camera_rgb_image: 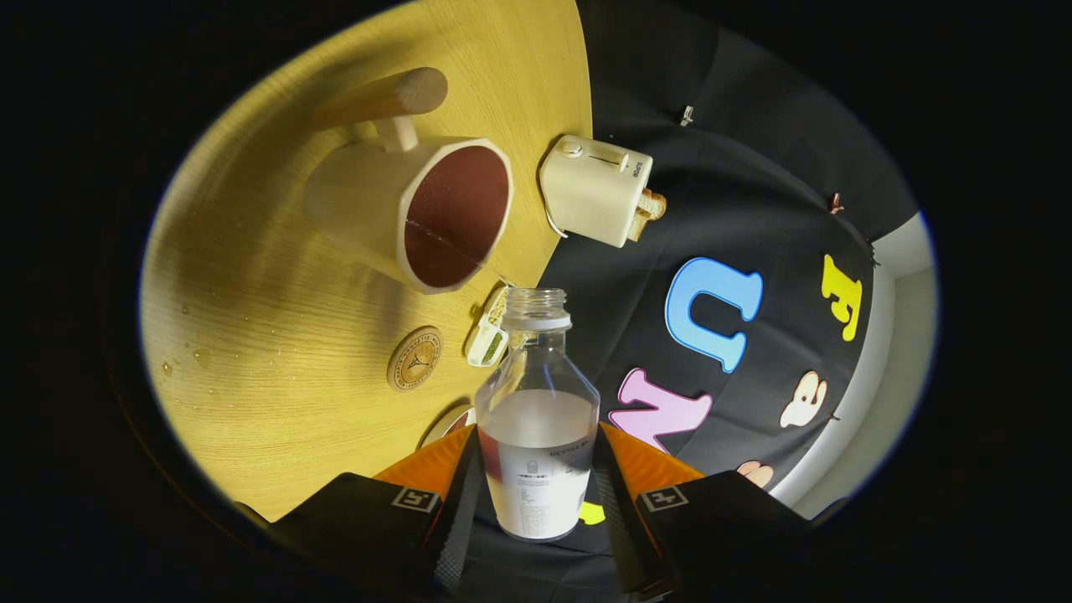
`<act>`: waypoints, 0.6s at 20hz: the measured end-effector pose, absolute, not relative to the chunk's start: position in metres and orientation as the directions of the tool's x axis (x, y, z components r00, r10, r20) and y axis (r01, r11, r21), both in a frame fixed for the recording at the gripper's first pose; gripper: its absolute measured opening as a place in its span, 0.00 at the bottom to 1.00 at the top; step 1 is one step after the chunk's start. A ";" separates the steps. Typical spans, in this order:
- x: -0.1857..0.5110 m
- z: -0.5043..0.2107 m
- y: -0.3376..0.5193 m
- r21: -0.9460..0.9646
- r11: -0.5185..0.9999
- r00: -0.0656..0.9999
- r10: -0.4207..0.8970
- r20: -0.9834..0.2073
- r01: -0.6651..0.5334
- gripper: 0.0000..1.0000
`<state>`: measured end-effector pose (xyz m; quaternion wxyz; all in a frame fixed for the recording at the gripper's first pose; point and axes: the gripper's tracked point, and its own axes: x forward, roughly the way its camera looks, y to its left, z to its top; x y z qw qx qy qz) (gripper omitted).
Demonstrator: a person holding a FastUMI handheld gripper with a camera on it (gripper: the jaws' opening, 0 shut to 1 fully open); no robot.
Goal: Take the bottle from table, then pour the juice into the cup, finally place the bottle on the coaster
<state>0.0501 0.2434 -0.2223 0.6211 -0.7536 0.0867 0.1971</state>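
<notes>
Bottle (537, 435) is clamped between both fingers (452, 494), uncapped and tipped toward the cup (419, 209) for pouring; the coaster (414, 358) lies near the cup, apparently bare.

A: Bottle (537, 419)?
B: Held between the two fingers of the gripper (537, 494), both pressing its sides; open neck pointing away from them.

A: Cup (410, 209)?
B: On the table (251, 335), beyond the bottle's neck and to its left, mouth toward the bottle. A wooden peg (387, 97) lies just behind its handle.

A: Coaster (414, 358)?
B: On the table, between cup and fingers, left of the bottle.

A: Toaster (596, 189)?
B: Right of the cup, at the table's edge, bread (649, 209) in its slot.

A: Small tray (488, 331)?
B: Just beside the bottle's neck, between coaster and bottle.
</notes>
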 end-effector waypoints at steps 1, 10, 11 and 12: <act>0.051 -0.223 0.244 -0.901 -0.216 0.907 0.115 -0.405 -0.375 0.72; 0.049 -0.226 0.244 -0.897 -0.239 0.905 0.124 -0.408 -0.372 0.71; 0.050 -0.226 0.243 -0.897 -0.239 0.905 0.124 -0.407 -0.371 0.72; 0.051 -0.226 0.243 -0.898 -0.241 0.906 0.124 -0.406 -0.369 0.72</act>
